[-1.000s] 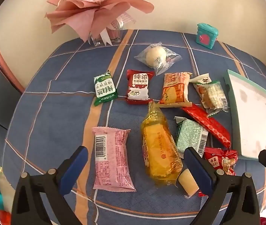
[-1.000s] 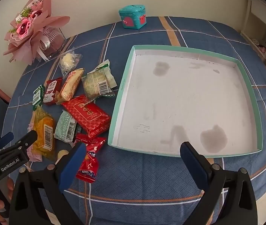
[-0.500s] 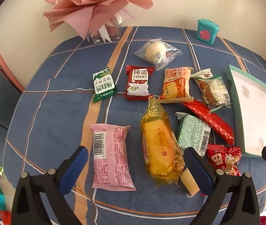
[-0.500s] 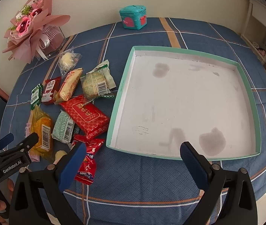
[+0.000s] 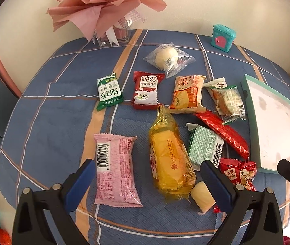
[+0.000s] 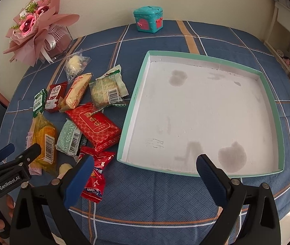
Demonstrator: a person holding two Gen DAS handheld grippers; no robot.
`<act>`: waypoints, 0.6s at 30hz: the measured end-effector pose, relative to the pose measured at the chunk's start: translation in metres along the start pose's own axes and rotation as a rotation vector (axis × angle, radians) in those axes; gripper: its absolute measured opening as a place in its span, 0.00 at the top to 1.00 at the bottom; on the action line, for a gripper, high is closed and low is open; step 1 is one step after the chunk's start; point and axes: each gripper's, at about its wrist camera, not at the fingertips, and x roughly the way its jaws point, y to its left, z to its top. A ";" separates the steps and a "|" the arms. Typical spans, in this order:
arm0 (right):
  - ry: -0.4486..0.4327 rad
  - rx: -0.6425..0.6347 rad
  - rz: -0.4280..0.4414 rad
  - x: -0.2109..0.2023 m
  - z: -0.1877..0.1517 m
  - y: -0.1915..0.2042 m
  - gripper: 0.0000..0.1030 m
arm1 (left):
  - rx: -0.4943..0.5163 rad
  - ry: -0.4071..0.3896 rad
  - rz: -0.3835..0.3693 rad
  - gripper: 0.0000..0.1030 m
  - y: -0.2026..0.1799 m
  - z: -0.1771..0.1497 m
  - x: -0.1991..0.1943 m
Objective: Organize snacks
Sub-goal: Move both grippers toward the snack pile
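Compared with the picture from a second ago, my left gripper (image 5: pixel 148 178) has moved slightly forward and left: the snacks sit lower and larger between its fingers, and the tray (image 5: pixel 249 110) has slid toward the right edge of that view. The right wrist view is nearly unchanged, with the snack cluster shifted slightly. No package has moved on the blue plaid tablecloth (image 5: pixel 59 126). Both grippers hold nothing. I read the left gripper's fingers as spread wide, flanking the pink packet (image 5: pixel 115 169) and the yellow cake packet (image 5: pixel 168 157) below them. The right gripper (image 6: pixel 145 169) is likewise spread wide above the near rim of the tray (image 6: pixel 128 120). In the left wrist view, the yellow cake packet lies with its long axis running away from the camera, far end tilted slightly left, its tip just short of the orange packet (image 5: pixel 187 94). The pink packet lies roughly parallel to it, barcode end farthest. The long red packet (image 5: pixel 222 132) runs diagonally, its near end toward the tray's corner. All snacks lie to the left of the tray, none inside it; its white floor shows only stains. A pink bouquet (image 6: pixel 36 28) and a teal box (image 6: pixel 149 20) stand at the far edge of the table.
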 end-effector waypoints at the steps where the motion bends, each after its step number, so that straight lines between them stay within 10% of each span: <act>1: -0.001 0.000 0.001 0.000 0.000 0.000 0.03 | 0.001 0.001 0.003 0.00 0.000 0.000 0.000; 18: -0.019 -0.020 0.018 -0.001 0.001 0.003 0.03 | -0.022 -0.041 -0.024 0.00 0.006 -0.002 -0.003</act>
